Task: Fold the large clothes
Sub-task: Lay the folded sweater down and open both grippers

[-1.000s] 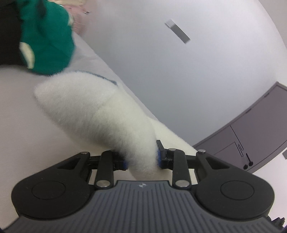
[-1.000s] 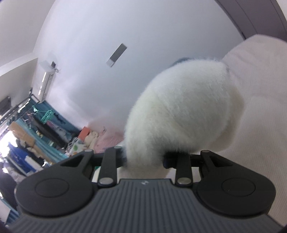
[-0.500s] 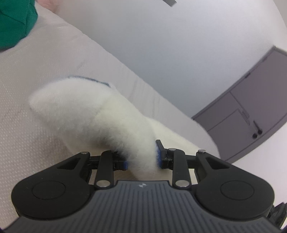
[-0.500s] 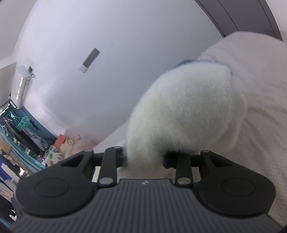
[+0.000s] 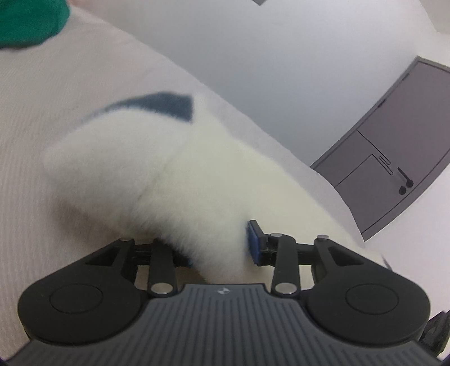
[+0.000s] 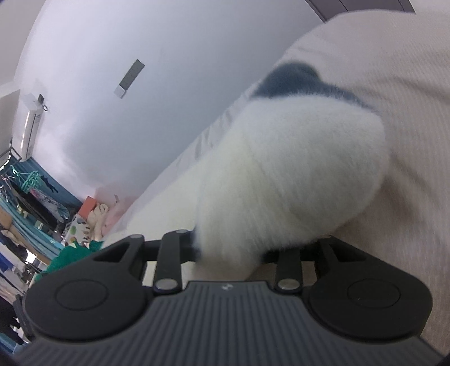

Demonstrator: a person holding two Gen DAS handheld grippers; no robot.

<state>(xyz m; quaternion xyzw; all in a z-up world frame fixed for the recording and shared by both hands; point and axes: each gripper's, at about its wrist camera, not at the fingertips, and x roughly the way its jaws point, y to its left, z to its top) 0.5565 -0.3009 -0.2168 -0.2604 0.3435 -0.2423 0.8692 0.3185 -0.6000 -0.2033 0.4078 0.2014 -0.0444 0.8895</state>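
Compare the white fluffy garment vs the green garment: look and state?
The white fluffy garment is long-piled with a dark blue patch; the green garment looks smooth and plain. The white one is clamped by the left gripper and right gripper; the green one lies untouched. Both rest on the bed.

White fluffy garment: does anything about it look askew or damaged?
No damage shows. The white fluffy garment is bunched unevenly between both grippers, its dark blue trim slanting across the pale bed cover.
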